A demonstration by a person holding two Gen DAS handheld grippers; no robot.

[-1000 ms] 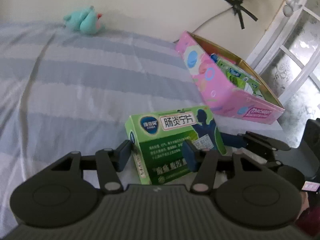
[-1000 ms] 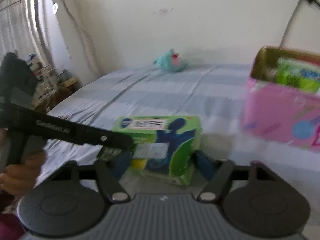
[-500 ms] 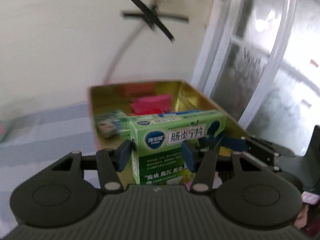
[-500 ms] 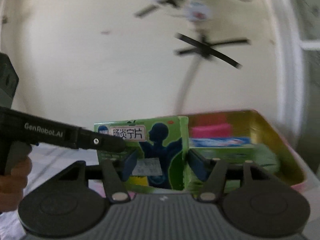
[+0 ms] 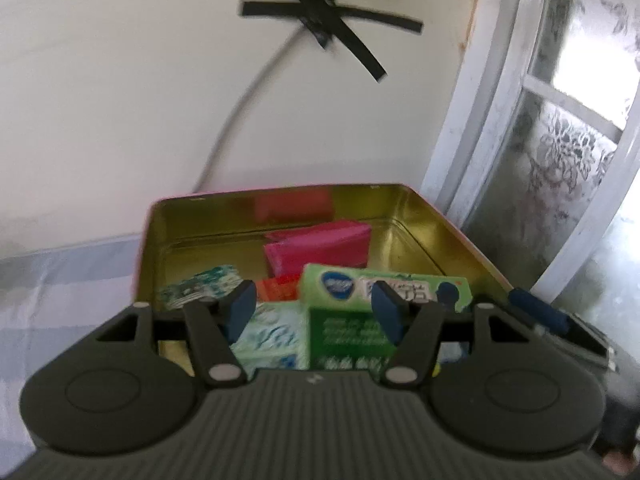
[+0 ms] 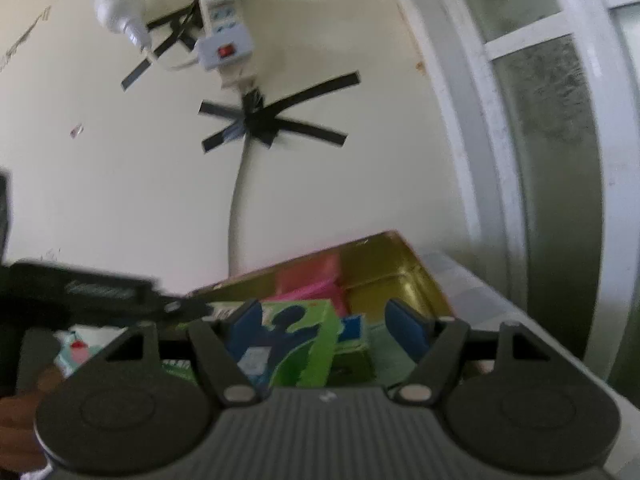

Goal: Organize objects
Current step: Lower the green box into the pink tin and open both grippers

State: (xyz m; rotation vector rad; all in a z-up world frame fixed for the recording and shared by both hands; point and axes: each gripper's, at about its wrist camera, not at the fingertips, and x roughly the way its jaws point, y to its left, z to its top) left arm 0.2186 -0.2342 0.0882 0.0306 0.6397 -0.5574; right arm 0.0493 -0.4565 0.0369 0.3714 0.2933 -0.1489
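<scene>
Nearest in the left wrist view, the left gripper [image 5: 314,310] has just been opening: its blue pads stand apart, and the green medicine box [image 5: 360,320] sits between them toward one o'clock, free of the left pad, though blur hides whether the right pad rests on its face. In the right wrist view the right gripper [image 6: 326,330] has likewise been widening; the box [image 6: 298,344] lies at about eleven o'clock in its gap, close to the left pad and well clear of the right one, so I judge neither tool clamps it. The box looks glossy green with a dark blue figure and a white label; it stands on a long edge, its long axis running across the left gripper's fingers. It lies inside the pink tin [image 5: 452,240], among the near packets, with a magenta packet [image 5: 320,250] farther back at twelve o'clock. Both tools are about equally near; backing straight out seems to be what remains.
</scene>
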